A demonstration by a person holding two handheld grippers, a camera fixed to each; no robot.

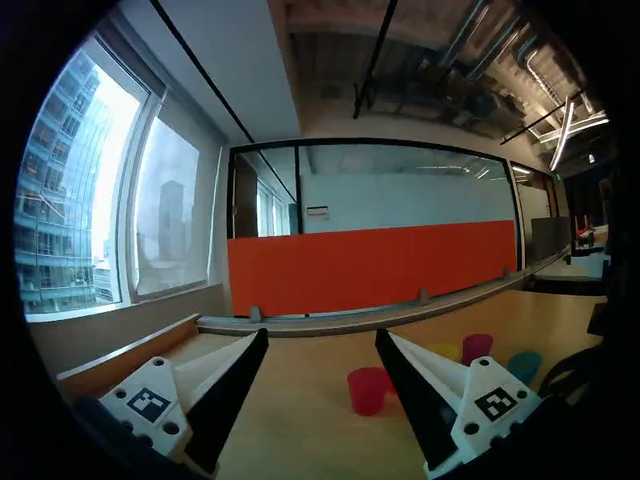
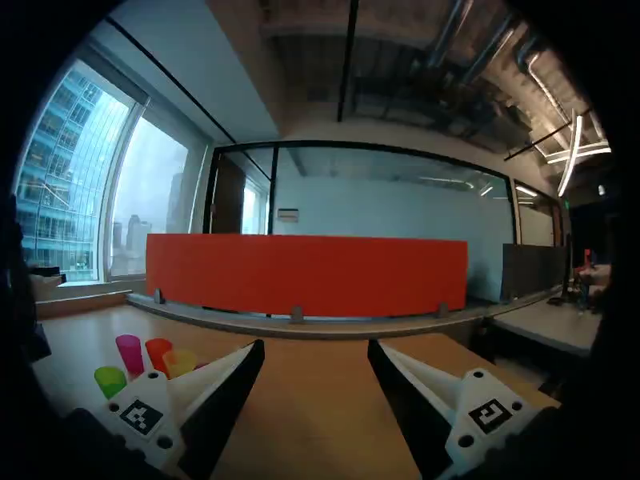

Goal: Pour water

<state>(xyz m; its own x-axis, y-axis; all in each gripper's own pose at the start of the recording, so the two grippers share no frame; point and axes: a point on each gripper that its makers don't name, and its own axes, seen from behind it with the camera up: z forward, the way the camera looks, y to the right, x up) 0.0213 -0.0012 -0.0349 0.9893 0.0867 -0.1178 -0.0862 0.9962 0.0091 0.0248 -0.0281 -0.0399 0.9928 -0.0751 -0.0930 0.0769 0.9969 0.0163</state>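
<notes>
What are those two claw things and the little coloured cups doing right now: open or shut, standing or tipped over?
Left gripper: open, holding nothing.
Right gripper: open, holding nothing.
Red translucent plastic cup: upright on the wooden table; contents cannot be told.
Yellow plastic cup: upright.
Magenta plastic cup: upright.
Teal plastic cup: upright.
Lime-green plastic cup: upright.

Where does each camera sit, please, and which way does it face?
Left gripper view: rides on the left tool, looking along its open fingers over the wooden desk to the orange divider; windows left, cups right.
Right gripper view: rides on the right tool, facing the same divider; its own open fingers show, cups lower left.
Shared: desk, divider, windows and apparently the same cups.
</notes>
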